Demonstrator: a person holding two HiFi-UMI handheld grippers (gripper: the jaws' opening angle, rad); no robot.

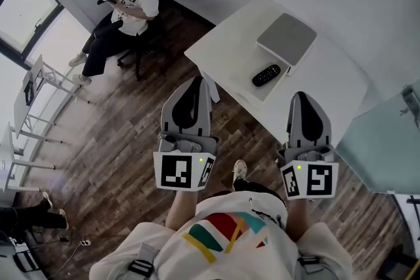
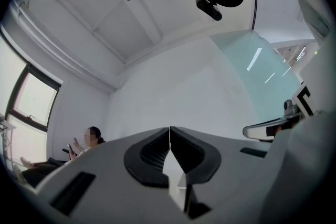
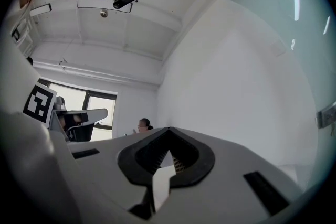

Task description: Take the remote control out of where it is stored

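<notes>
Left gripper and right gripper, both closed and empty, hang well short of the remote lying beside the box on the tabletop; the pickup seems not yet begun.

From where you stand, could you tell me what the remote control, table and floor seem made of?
Remote control: likely matte black plastic, no glare.
Table: smooth plain white, perhaps laminate.
Floor: brown planks with grain, wood or wood-look.

floor: wood planks | table: smooth matt wht | remote: blk plastic | box: grey matt
</notes>
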